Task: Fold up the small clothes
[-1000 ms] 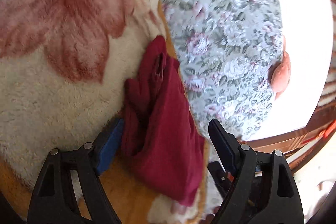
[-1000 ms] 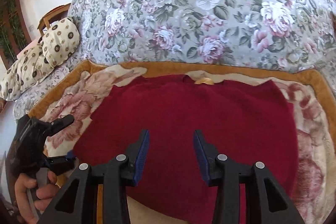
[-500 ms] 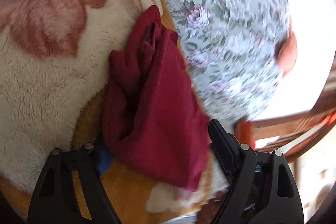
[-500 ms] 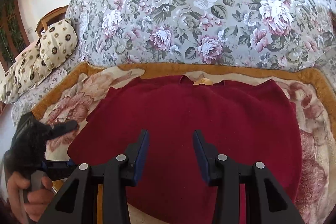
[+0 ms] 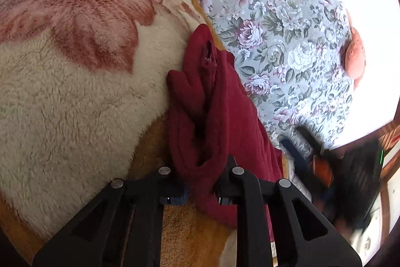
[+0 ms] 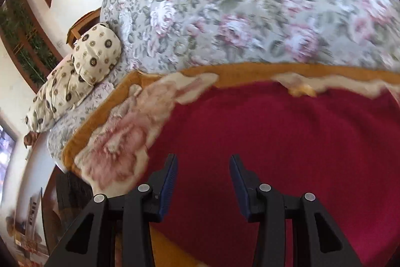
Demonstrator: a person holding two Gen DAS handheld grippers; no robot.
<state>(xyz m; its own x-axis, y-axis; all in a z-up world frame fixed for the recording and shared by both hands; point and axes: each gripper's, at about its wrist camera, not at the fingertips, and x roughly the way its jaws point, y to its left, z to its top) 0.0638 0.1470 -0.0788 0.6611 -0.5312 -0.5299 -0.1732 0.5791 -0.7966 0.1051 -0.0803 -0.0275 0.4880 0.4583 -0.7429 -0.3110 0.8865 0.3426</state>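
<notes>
**Left gripper now clamped on the red garment's edge**

The red garment (image 6: 287, 154) lies spread on the plush blanket (image 5: 75, 116), its far edge close to the blanket's orange border, beside the floral bedspread (image 6: 250, 16). A second ago my left gripper (image 5: 200, 179) stood wide apart around the bunched end of the cloth; now its jaws have closed onto that thick fold, so I judge the grasp for the first fold is made and I can lift it across. My right gripper (image 6: 202, 182) hangs above the garment's near part with its jaws apart, holding nothing, and has swung left since the last look.

The right view is smeared by motion, so the collar is hard to read. The left pads are buried in cloth, and the near hem is cut off behind the gripper.
</notes>
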